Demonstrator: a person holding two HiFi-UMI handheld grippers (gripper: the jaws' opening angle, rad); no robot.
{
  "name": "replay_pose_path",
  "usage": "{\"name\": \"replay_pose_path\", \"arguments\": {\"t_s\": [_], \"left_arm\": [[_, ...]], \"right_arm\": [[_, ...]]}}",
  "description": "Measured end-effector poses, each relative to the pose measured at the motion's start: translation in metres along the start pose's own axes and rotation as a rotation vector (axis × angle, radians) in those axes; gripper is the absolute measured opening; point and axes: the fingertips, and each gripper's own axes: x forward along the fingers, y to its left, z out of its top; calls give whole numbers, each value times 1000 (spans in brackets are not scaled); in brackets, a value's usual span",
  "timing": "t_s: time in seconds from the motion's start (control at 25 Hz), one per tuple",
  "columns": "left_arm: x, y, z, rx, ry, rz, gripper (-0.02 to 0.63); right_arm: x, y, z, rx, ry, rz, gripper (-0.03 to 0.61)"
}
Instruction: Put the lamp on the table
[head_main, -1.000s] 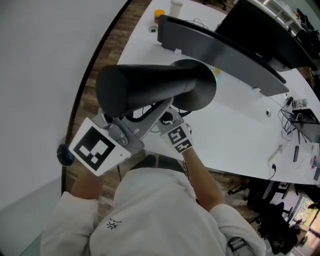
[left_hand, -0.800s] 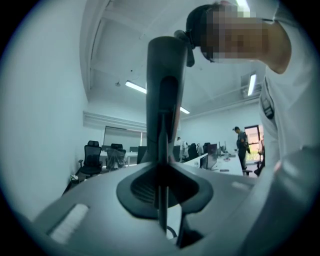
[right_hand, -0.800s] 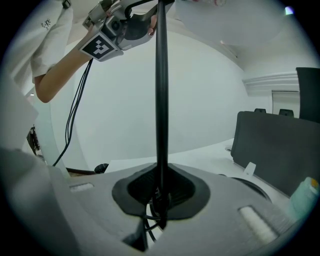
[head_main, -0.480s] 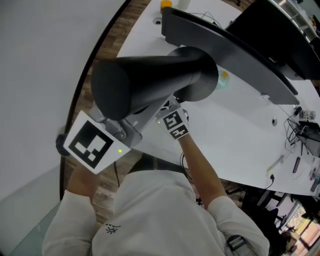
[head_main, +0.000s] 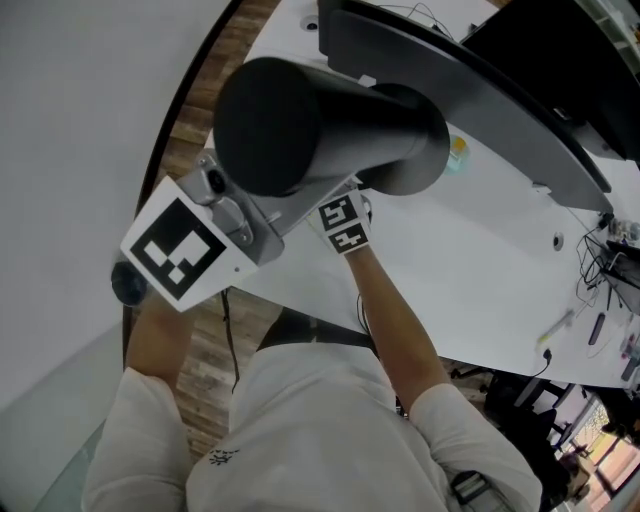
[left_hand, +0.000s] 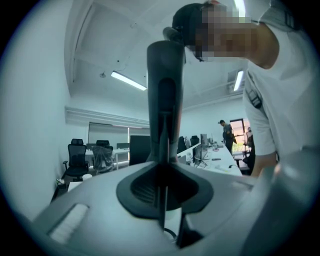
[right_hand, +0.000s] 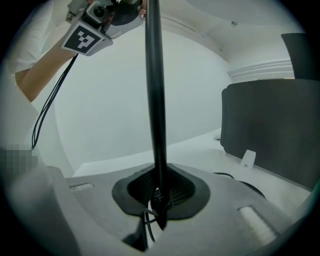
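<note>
Open-plan office. A plain white wall (head_main: 70, 150) curves along the left and meets a brown wood-plank floor (head_main: 205, 370) at a dark skirting line. A long white table (head_main: 470, 260) stands near the wall, with a dark grey curved divider panel (head_main: 480, 100) upright along its far side. Deeper in the room, black office chairs (left_hand: 76, 155) sit beside white desks, and monitors (left_hand: 204, 145) line another desk. Strip lights (left_hand: 128, 80) glow on the white ceiling, and a bright window (left_hand: 246, 137) shows at the far end.

Bright even light from ceiling strip lights (left_hand: 129, 80); gripper views fisheye, corners dark, foreground soft.
</note>
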Motion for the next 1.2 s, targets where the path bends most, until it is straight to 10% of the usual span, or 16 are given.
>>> {"name": "replay_pose_path", "arguments": {"t_s": [1.2], "left_arm": [[66, 86, -7, 40, -98, -398, 46]], "right_arm": [[57, -111, 18, 94, -66, -388, 38]]}}
